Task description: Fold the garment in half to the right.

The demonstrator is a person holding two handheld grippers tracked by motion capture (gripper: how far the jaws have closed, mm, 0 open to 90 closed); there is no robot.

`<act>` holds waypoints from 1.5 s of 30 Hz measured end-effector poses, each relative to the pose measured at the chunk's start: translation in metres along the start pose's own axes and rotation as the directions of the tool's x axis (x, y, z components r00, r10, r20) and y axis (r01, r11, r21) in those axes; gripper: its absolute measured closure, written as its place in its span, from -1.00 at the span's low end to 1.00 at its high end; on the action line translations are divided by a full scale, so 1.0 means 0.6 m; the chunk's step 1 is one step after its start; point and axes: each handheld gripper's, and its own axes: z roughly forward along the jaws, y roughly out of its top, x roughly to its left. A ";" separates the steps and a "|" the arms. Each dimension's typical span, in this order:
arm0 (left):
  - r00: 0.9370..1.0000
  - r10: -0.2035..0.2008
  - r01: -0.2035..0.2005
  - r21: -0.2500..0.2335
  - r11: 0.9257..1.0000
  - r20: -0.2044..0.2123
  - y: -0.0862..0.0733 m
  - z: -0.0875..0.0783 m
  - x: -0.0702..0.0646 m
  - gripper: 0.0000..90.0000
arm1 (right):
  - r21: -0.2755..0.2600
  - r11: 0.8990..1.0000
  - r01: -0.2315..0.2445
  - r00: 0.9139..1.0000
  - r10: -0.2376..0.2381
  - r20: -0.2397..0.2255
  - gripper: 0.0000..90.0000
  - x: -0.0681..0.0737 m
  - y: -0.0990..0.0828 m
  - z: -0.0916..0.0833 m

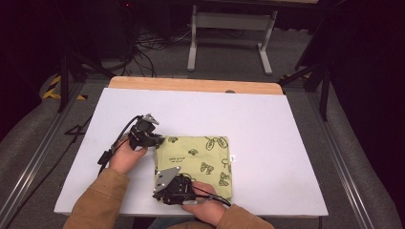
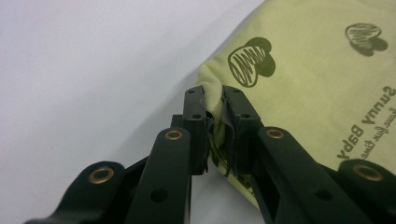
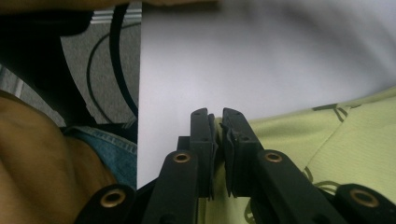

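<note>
High view: folded yellow-green cloth (image 1: 193, 164) w/ dark prints lies on white table (image 1: 267, 124), near front edge, approx centre. Left gripper (image 1: 157, 141) at cloth's 10 o'clock corner; left gripper view shows jaws closed tight, pinching that corner of fabric (image 2: 212, 95) btwn pads. Right gripper (image 1: 160, 183) at cloth's 7 o'clock corner, near table's front edge; right gripper view shows jaws nearly together, cloth edge (image 3: 215, 128) caught btwn them. Person's tan sleeves (image 1: 98, 202) come in from 6 o'clock.
</note>
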 end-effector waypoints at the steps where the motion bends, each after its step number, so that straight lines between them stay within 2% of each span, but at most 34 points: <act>1: 1.000 -0.011 0.012 -0.016 1.000 0.011 0.001 -0.005 0.001 0.80 | -0.025 1.000 -0.004 1.000 0.004 0.003 0.87 0.000 0.001 -0.007; 6: 0.999 -0.024 0.026 -0.055 0.998 0.027 0.005 -0.016 0.001 0.80 | -0.059 0.998 0.001 1.000 -0.001 0.012 0.88 0.002 0.002 -0.024; 11: 0.999 -0.026 0.031 -0.102 0.994 0.048 0.021 -0.031 -0.008 0.81 | -0.100 0.995 -0.011 1.000 0.013 0.017 0.89 0.004 0.000 -0.047; 14: 1.000 0.006 -0.003 -0.119 0.993 0.029 0.035 -0.040 -0.020 0.81 | -0.141 0.990 -0.024 0.999 0.027 0.021 0.96 0.003 -0.004 -0.072; 18: 0.999 0.026 -0.023 -0.130 0.991 0.025 0.045 -0.048 -0.031 0.81 | -0.163 0.986 -0.034 0.999 0.038 0.025 0.96 0.002 -0.008 -0.091; 21: 0.999 0.041 -0.037 -0.137 0.990 0.024 0.057 -0.053 -0.040 0.82 | -0.186 0.982 -0.039 0.997 0.049 0.051 0.96 0.003 -0.015 -0.114; 31: 0.998 0.054 -0.048 -0.169 0.984 0.035 0.083 -0.051 -0.062 0.82 | -0.241 0.967 -0.079 0.992 0.101 0.078 0.97 0.001 -0.044 -0.164; 37: 0.996 0.076 -0.068 -0.179 0.981 0.036 0.106 -0.049 -0.079 0.82 | -0.257 0.963 -0.084 0.988 0.114 0.101 0.97 0.004 -0.059 -0.187; 45: 0.994 0.101 -0.091 -0.179 0.980 0.050 0.142 -0.029 -0.105 0.82 | -0.283 0.952 -0.119 0.979 0.160 0.128 0.97 0.006 -0.090 -0.225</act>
